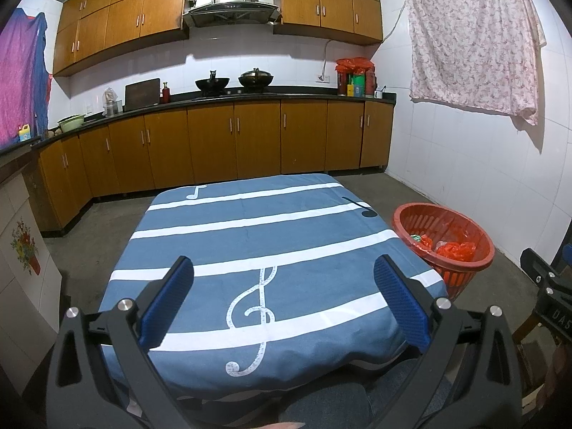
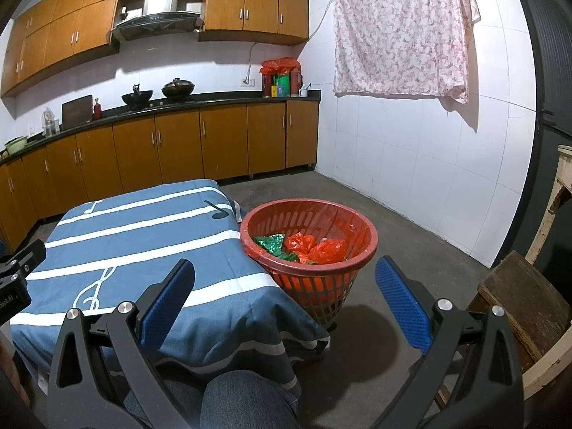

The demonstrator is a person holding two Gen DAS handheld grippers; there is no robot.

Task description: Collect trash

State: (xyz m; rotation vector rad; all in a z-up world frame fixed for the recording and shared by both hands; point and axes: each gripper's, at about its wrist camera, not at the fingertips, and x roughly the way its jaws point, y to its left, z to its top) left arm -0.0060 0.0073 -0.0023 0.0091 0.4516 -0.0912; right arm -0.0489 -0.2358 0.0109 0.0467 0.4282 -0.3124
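While both tools are hovering above the low table (image 1: 250,243), the left gripper (image 1: 284,304) is holding its blue-padded jaws wide apart with nothing between them, only the blue cloth with white stripes and music notes showing in the gap. The right gripper (image 2: 286,300) is likewise standing fully open and carrying nothing, its left finger (image 2: 168,300) lying over the table's near right corner and its right finger over bare concrete floor (image 2: 411,221). The red basket (image 2: 309,250) is sitting on the floor directly ahead of the right gripper, between its fingers in that view, touching or nearly touching the hanging edge of the tablecloth (contact cannot be confirmed). In the left wrist view the same basket is appearing ahead and to the right of the left gripper, just off the table's right edge. Inside the basket, crumpled red plastic bags (image 2: 323,248) are lying beside a green wrapper (image 2: 271,243), which is resting toward the table side. Below the right gripper, a person's knee (image 2: 246,400) in blue denim is showing. To the right of the right gripper, a worn wooden stool (image 2: 525,304) is standing near it. Well ahead of both grippers, wooden kitchen cabinets (image 1: 232,139) are lining the far wall.
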